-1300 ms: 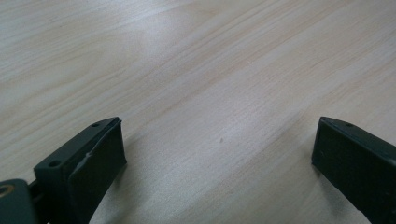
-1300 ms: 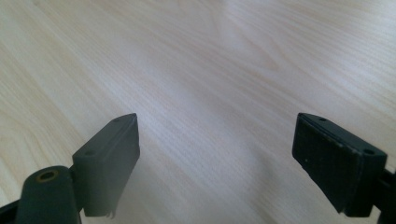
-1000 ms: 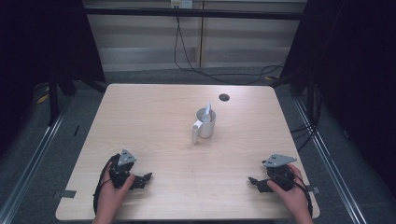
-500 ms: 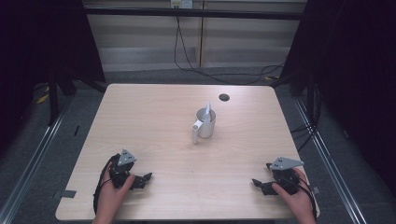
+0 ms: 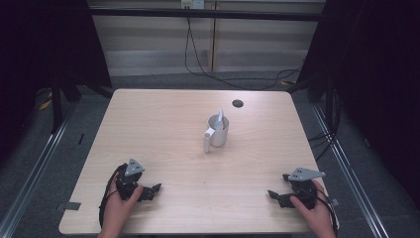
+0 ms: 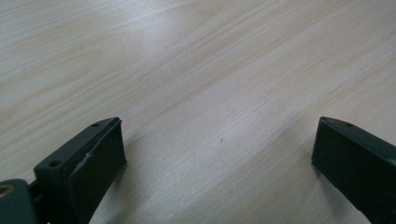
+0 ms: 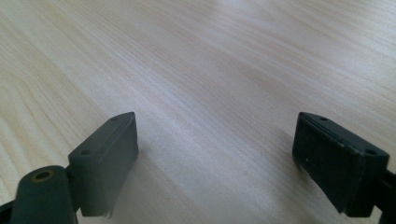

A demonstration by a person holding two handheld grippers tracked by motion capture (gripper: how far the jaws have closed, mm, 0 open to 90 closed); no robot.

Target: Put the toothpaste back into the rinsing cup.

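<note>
Pale wood lies bare between each wide-open, empty gripper point(image 5: 154, 189) point(image 5: 274, 195) near the table point(image 5: 163, 119) front edge.

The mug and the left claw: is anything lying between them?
Nothing; in the high view, only bare table lies between the mug and the left claw.

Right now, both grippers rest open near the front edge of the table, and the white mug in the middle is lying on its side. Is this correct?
Not quite. The white mug stands upright, with something pale sticking up out of it, as the high view shows. The rest holds: the left gripper and the right gripper are open near the front edge of the table.
</note>
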